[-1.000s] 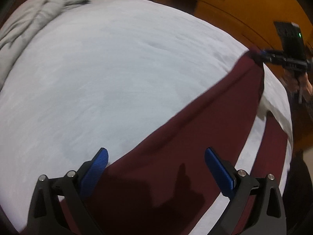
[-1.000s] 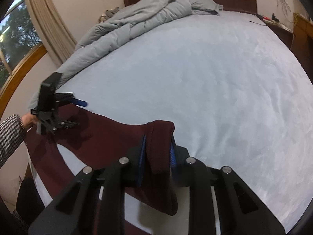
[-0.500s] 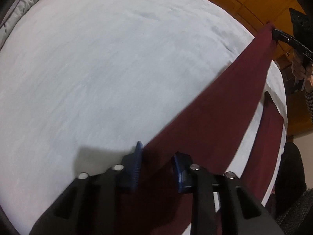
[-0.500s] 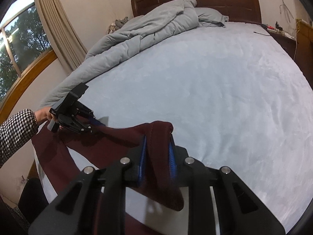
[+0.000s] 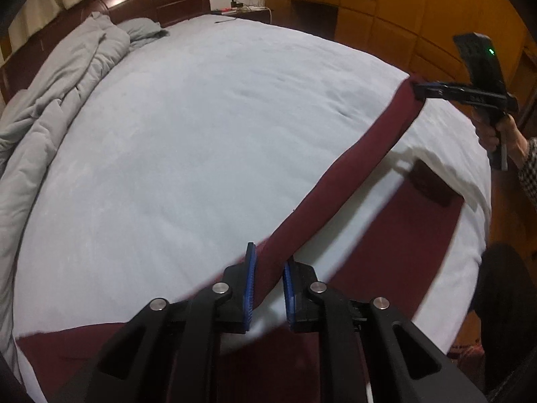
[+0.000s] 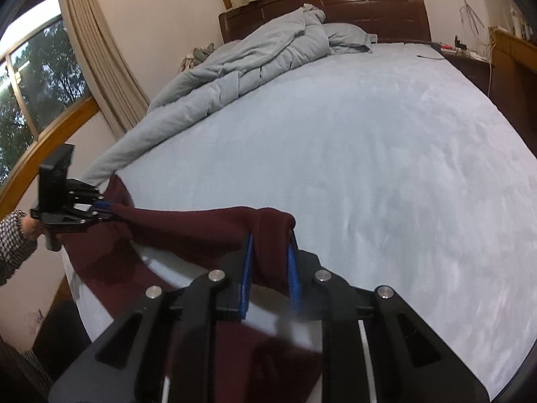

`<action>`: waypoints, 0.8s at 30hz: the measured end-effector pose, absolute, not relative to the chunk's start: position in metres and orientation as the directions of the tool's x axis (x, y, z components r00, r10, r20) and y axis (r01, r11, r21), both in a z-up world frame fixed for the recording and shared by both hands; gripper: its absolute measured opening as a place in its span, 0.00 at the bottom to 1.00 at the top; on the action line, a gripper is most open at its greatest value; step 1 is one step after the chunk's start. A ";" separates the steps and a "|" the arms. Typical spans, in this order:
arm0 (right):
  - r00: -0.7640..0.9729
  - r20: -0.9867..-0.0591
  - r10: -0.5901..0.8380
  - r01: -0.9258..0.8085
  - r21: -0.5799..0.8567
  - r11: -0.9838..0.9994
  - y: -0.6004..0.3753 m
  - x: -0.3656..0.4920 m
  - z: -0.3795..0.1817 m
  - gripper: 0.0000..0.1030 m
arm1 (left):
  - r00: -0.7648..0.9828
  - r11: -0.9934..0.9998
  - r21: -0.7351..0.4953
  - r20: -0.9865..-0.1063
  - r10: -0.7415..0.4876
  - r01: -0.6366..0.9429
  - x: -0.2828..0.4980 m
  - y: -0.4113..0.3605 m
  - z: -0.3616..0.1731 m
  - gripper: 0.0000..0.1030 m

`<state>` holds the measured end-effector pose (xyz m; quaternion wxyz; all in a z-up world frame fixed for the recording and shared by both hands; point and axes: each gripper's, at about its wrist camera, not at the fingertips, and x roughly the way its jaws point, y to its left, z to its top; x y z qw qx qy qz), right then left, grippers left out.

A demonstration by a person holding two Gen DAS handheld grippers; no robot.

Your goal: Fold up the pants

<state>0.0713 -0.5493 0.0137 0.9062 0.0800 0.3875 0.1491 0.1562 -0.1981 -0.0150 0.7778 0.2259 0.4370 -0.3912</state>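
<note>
Dark maroon pants (image 5: 352,174) lie near the foot edge of a pale blue bed (image 5: 208,127). My left gripper (image 5: 268,268) is shut on one end of a pant leg and holds it lifted. My right gripper (image 6: 270,255) is shut on the other end of the same leg, bunched between its blue pads. The leg hangs stretched in the air between the two grippers. The other leg (image 5: 396,248) lies flat on the sheet below. Each gripper shows in the other's view: the right one (image 5: 419,89) at the far right, the left one (image 6: 107,206) at the far left.
A crumpled grey duvet (image 6: 235,77) and a pillow (image 6: 349,38) lie along the bed's left side by the dark wooden headboard (image 6: 369,3). Wooden cabinets (image 5: 386,16) stand to the right of the bed. A window (image 6: 30,77) with curtains is on the left wall.
My left gripper has shut on the pant leg and lifted it. My right gripper has risen too, and the leg is now stretched off the bed between them.
</note>
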 end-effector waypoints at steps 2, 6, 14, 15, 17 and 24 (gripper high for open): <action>0.640 -0.700 0.318 -0.213 0.237 0.948 -0.543 0.055 0.004 0.17 | 0.311 0.595 0.012 -0.861 -0.402 0.804 0.131 -0.195 -0.019 0.14; 0.590 -0.751 0.296 -0.209 0.212 0.955 -0.531 0.017 -0.026 0.17 | 0.326 0.583 0.061 -0.873 -0.362 0.810 0.088 -0.192 -0.040 0.14; 0.493 -0.825 0.277 -0.160 0.227 0.961 -0.514 -0.033 -0.063 0.54 | 0.370 0.578 0.145 -0.882 -0.293 0.803 0.052 -0.193 -0.094 0.15; 0.489 -0.819 0.300 -0.148 0.261 0.954 -0.515 -0.038 -0.062 0.63 | 0.379 0.578 0.153 -0.878 -0.293 0.802 0.051 -0.194 -0.096 0.15; 0.493 -0.802 0.339 -0.111 0.328 0.938 -0.520 -0.049 -0.058 0.72 | 0.383 0.592 0.149 -0.876 -0.293 0.792 0.053 -0.195 -0.099 0.17; 0.456 -0.752 0.476 0.107 0.577 0.810 -0.538 -0.050 -0.074 0.79 | 0.397 0.592 0.161 -0.869 -0.294 0.790 0.055 -0.197 -0.102 0.19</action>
